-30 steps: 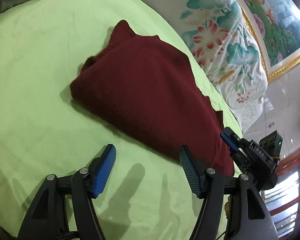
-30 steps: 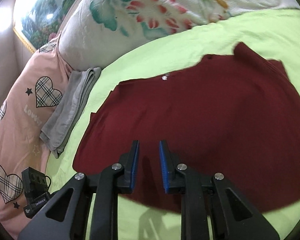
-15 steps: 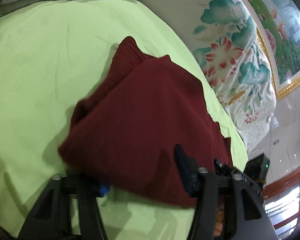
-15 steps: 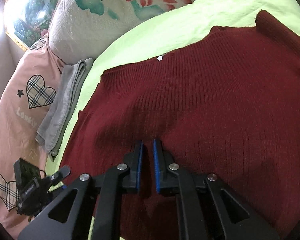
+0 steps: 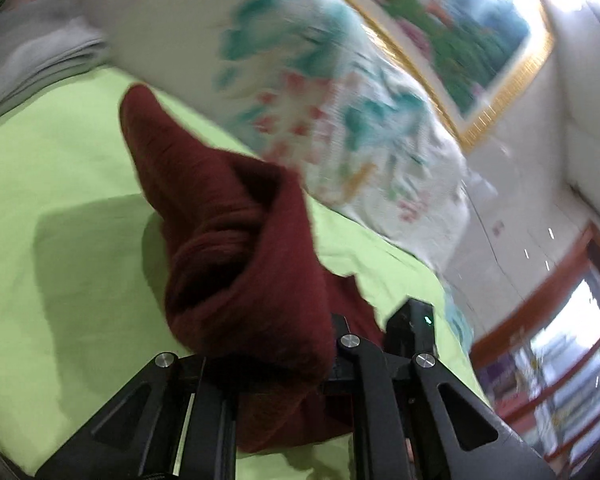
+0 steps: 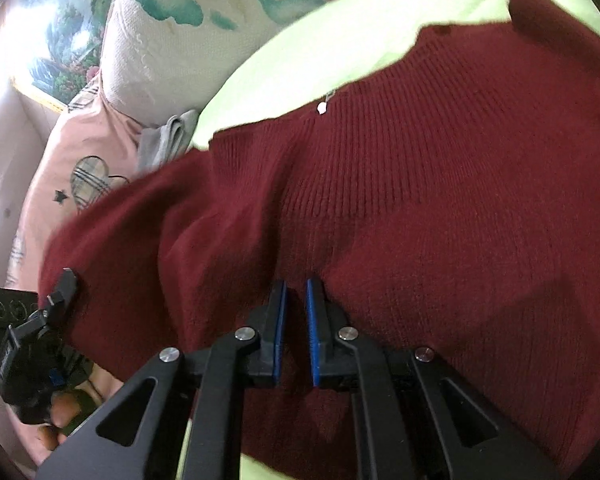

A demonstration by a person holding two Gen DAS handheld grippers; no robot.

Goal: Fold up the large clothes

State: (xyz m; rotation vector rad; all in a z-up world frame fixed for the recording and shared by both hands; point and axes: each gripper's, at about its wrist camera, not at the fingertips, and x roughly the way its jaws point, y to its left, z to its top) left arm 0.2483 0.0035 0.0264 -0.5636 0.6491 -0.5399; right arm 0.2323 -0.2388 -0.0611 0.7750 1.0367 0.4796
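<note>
Step in hand: folding one end of the dark red sweater (image 6: pixel 440 208) over the rest, as judged from the raised edge.
Doing it well: lift the gripped edge clear of the green sheet (image 5: pixel 72 184); carry it across in one even arc; keep the pressing gripper planted on the fold line so the lower layers do not drag; lay the edge flush with the far edge before letting go.
Left gripper (image 5: pixel 268 364): jaws closing on a bunched edge of the sweater; fingertips buried under the knit, so the pads cannot be seen; probably clamped on the cloth, given how the fabric hangs from it in a raised hump.
Right gripper (image 6: pixel 296 300): jaws nearly together, blue pads a thin slit apart; tips pressed down onto the knit; nothing visibly pinched between them, though the tips sink into the cloth and the view there is poor.
Sweater relative to grippers: spread on the sheet beneath the right gripper, reaching away toward the floral pillow (image 6: pixel 188 44); near-left corner pulled up off the bed toward the left gripper.
Risk: loose knit slipping from the clamp; fold landing skewed.
</note>
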